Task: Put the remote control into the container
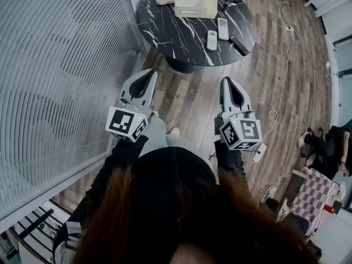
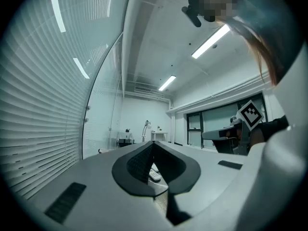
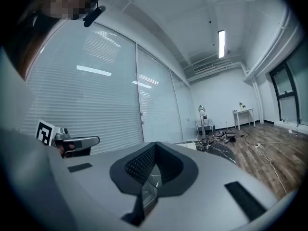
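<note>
A round black marble table [image 1: 176, 29] stands ahead at the top of the head view. Near its right edge lie two white remote controls [image 1: 212, 39] [image 1: 223, 28] and a black one [image 1: 238, 45]. A beige container [image 1: 196, 6] sits further back on it. My left gripper [image 1: 150, 72] and right gripper [image 1: 226, 80] hang over the wooden floor, short of the table, both shut and empty. In the left gripper view the jaws meet at the tip of the left gripper [image 2: 153, 143], and a white remote [image 2: 154, 175] shows below. The right gripper [image 3: 155, 144] looks the same.
A glass wall with blinds [image 1: 55, 65] runs along the left. A white cable [image 1: 283, 65] trails over the floor to a power strip [image 1: 259, 152] at my right. A seated person [image 1: 330, 142] and a checkered item [image 1: 313, 194] are at the far right.
</note>
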### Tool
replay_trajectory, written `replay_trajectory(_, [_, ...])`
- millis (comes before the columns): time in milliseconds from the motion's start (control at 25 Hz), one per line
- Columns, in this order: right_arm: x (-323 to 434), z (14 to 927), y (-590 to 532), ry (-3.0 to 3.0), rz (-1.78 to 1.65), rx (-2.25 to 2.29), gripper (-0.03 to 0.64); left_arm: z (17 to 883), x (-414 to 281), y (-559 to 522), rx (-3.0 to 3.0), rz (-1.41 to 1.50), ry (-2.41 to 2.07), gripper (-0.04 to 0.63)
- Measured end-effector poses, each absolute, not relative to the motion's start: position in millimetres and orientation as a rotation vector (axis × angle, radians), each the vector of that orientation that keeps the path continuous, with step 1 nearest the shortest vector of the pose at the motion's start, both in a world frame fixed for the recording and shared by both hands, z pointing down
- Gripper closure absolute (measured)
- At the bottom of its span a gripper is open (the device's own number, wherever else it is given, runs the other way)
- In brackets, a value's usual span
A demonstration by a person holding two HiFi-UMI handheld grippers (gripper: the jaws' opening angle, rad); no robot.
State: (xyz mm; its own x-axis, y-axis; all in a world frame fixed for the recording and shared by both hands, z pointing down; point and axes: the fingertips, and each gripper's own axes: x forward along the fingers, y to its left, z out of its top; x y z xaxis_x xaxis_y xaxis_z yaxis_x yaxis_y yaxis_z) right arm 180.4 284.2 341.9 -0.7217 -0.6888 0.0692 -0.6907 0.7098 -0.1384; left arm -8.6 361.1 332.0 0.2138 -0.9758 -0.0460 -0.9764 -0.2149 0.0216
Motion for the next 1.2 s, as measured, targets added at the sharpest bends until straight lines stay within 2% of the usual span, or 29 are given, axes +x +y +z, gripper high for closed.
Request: replay_trajectory(1200, [185, 326, 223, -2.941, 0.29, 1.197, 0.6, 309, 15, 282, -2.484, 0.094, 1.862, 0.597])
